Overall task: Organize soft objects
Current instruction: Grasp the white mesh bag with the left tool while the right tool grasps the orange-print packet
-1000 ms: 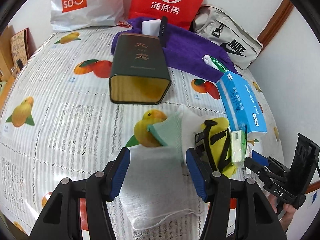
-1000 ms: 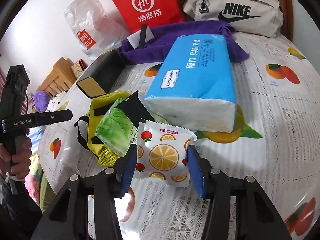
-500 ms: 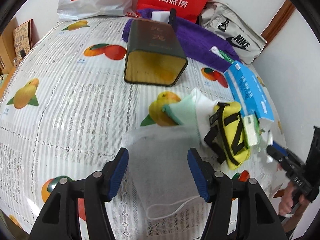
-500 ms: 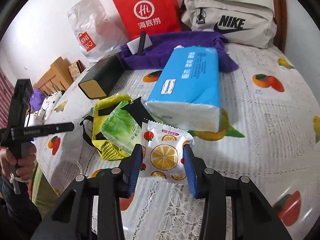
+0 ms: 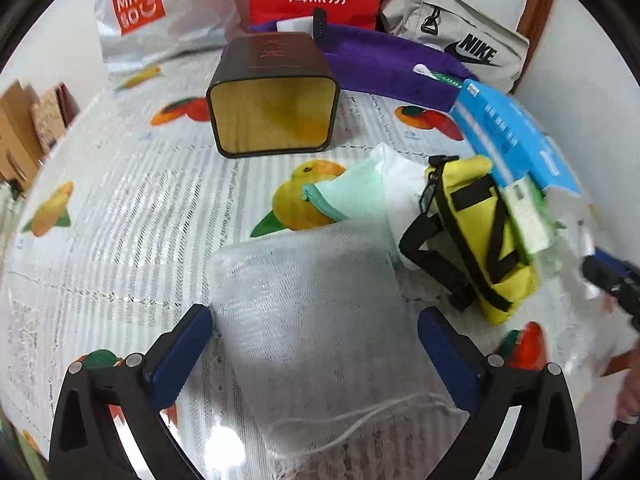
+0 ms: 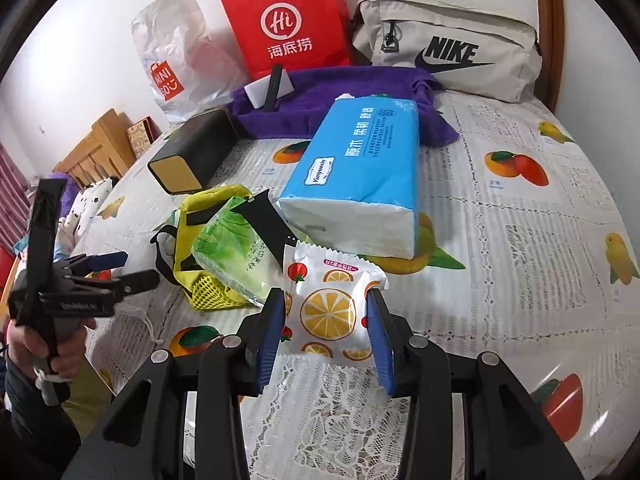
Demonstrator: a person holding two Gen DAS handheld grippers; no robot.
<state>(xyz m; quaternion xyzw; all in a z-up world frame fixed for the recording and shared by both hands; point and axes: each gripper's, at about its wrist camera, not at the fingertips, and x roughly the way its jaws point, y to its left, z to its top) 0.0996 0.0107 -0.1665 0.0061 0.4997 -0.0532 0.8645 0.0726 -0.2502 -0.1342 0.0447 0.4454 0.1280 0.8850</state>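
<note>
White mesh pouch (image 5: 316, 320), gauzy, drawstring, lies flat on the bed (image 5: 120, 208) between the left tongs (image 5: 316, 344), whose jaws are opening, pads clear of it. Right tongs (image 6: 326, 332) grip a glossy crinkle-edged fruit-print sachet (image 6: 328, 304). Beside: one yellow strap bag (image 5: 480, 232), one mint sock (image 5: 352, 196), one green tissue pack (image 6: 228, 256), one blue tissue brick (image 6: 360, 176). One dark square tin (image 5: 272, 108) on its side. Bed cover: lace with fruit print. White wall behind.

Left gripper (image 5: 314, 334) jaws are opening wide; right gripper (image 6: 326, 326) stands narrowed.
</note>
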